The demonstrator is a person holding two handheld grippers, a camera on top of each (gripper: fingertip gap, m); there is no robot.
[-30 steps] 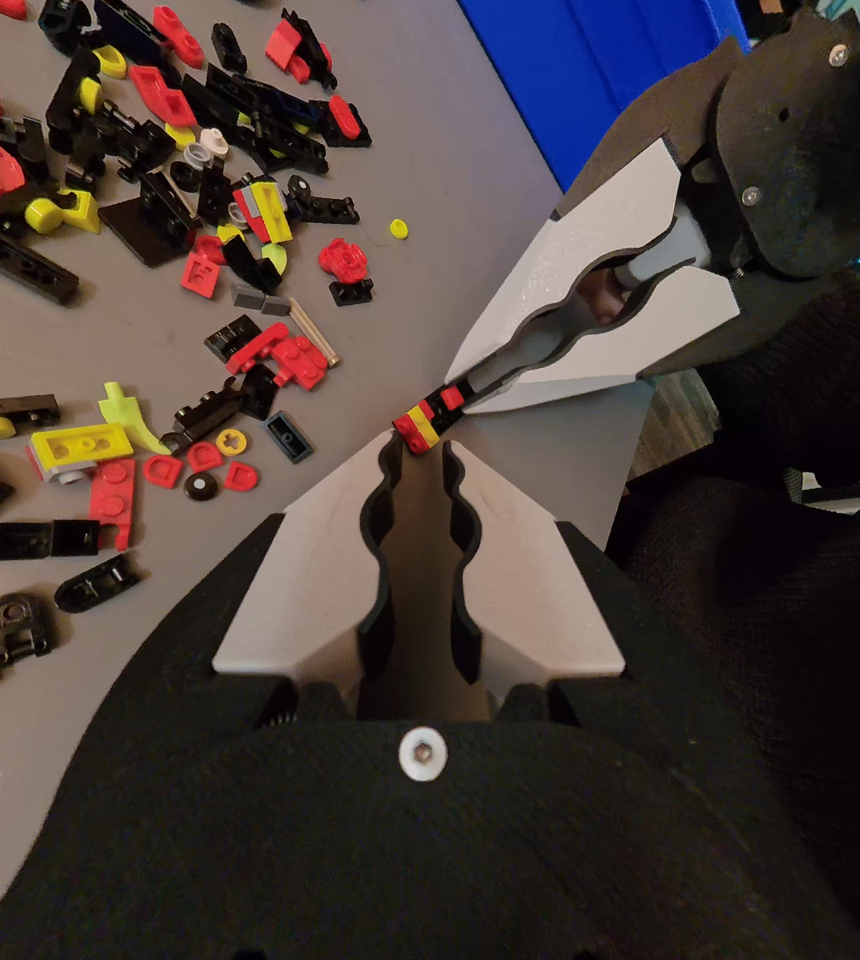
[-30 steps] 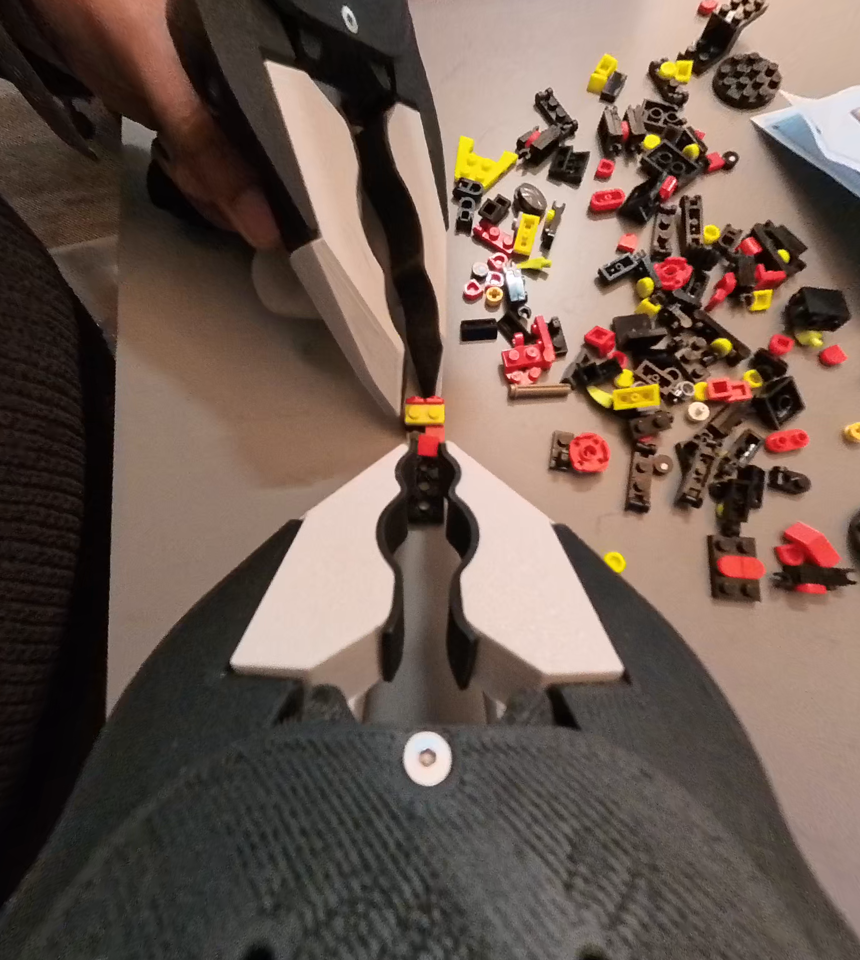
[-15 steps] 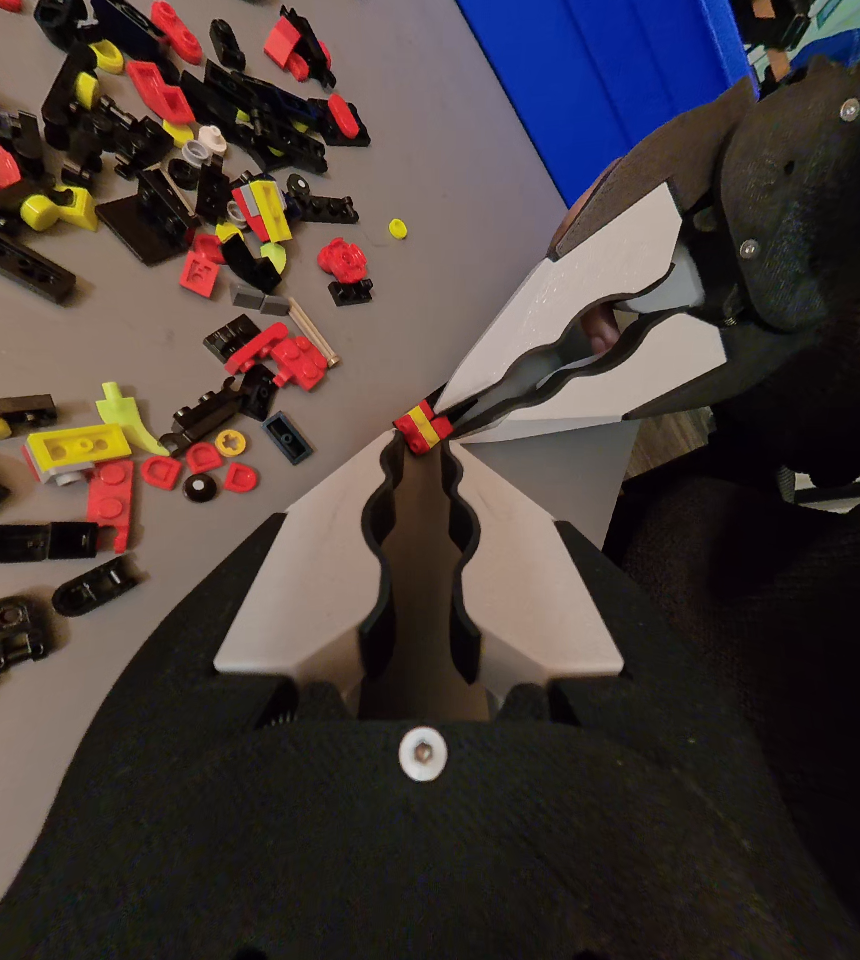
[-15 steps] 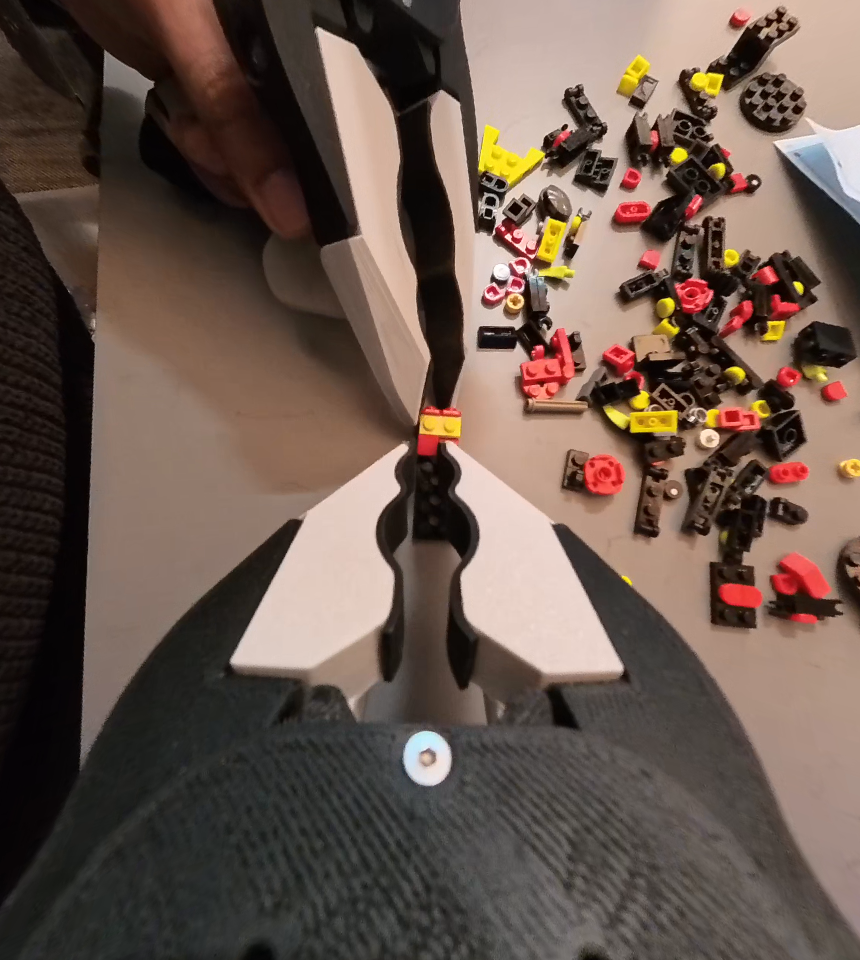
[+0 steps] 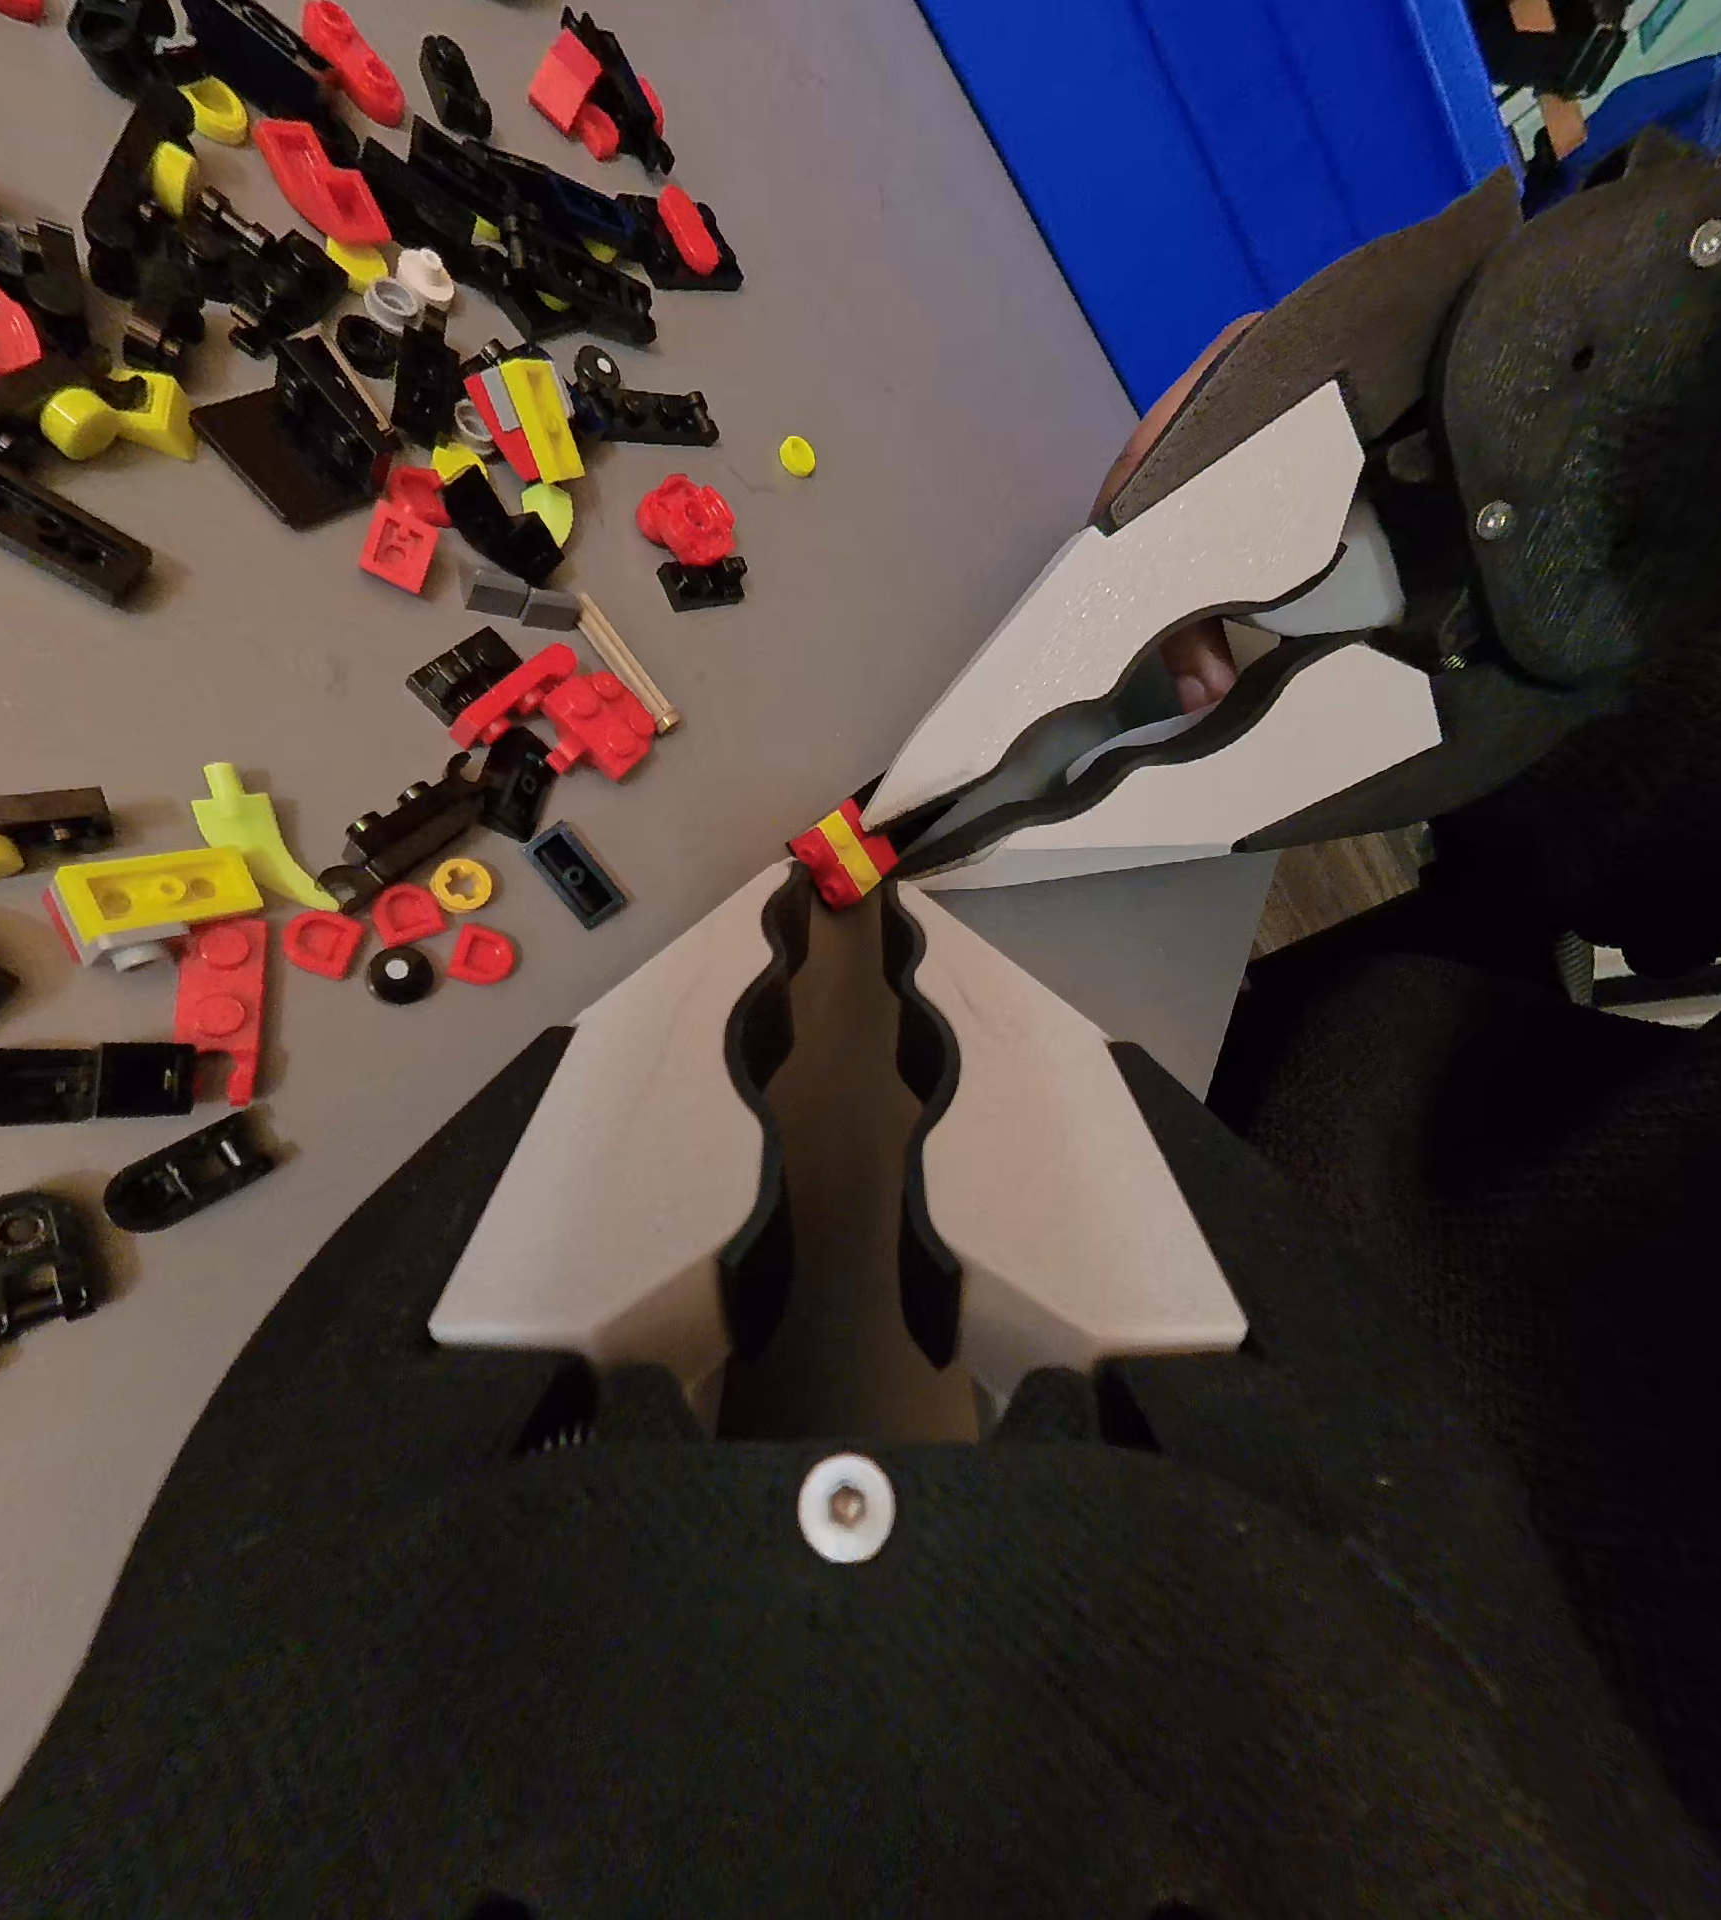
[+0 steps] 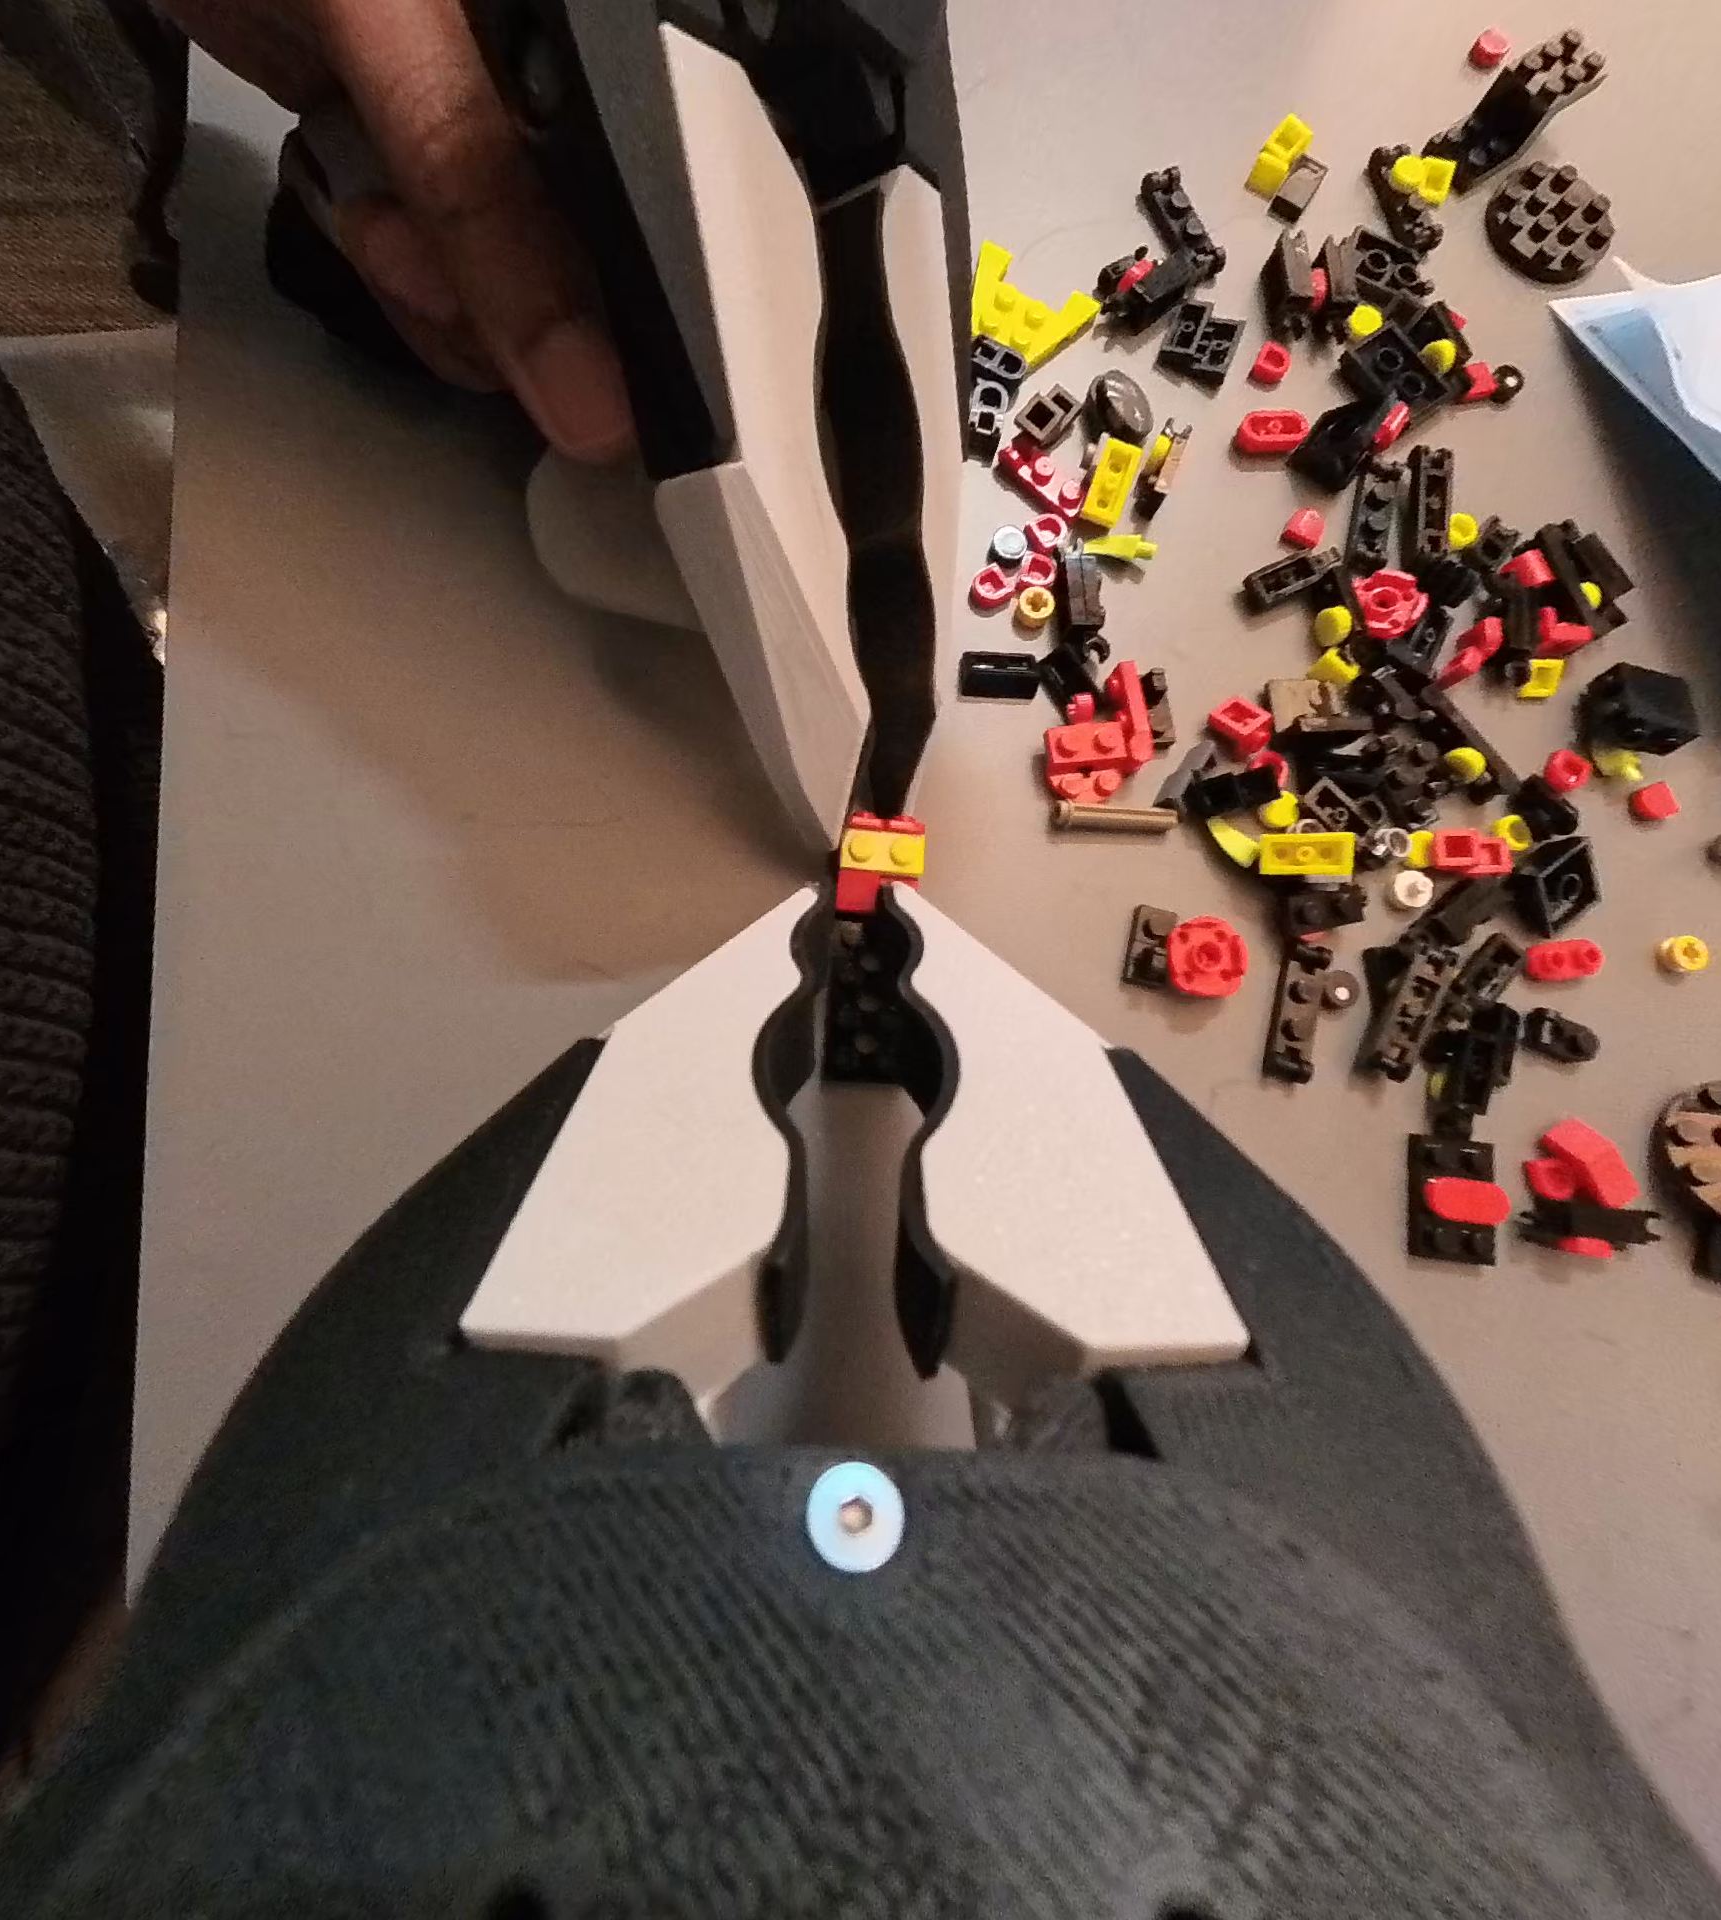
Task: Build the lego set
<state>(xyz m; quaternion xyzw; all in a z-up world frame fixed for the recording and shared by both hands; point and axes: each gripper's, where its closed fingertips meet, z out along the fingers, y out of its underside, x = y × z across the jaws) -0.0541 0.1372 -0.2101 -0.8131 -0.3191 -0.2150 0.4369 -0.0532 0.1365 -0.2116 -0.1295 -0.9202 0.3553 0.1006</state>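
My left gripper [image 5: 843, 883] is shut on a small red and yellow brick stack [image 5: 840, 864] above the grey table [image 5: 866, 260]. My right gripper [image 6: 861, 914] is shut on a black studded plate [image 6: 861, 1013] with a red piece at its front end. The two grippers meet tip to tip, and the stack [image 6: 882, 852] sits against the red end of the plate. In the left wrist view the right gripper [image 5: 887, 826] comes in from the upper right. In the right wrist view the left gripper [image 6: 877, 821] comes down from the top, held by a hand [image 6: 482, 260].
Many loose red, yellow and black pieces [image 5: 316, 416] lie spread over the table, to the right in the right wrist view [image 6: 1407, 727]. An instruction booklet [image 6: 1718, 416] lies at the far right. A blue bin [image 5: 1199, 156] stands beyond the table edge.
The grippers have closed in on each other. The black plate showed between the stack and the right gripper's tips before; now the stack sits right at those tips.
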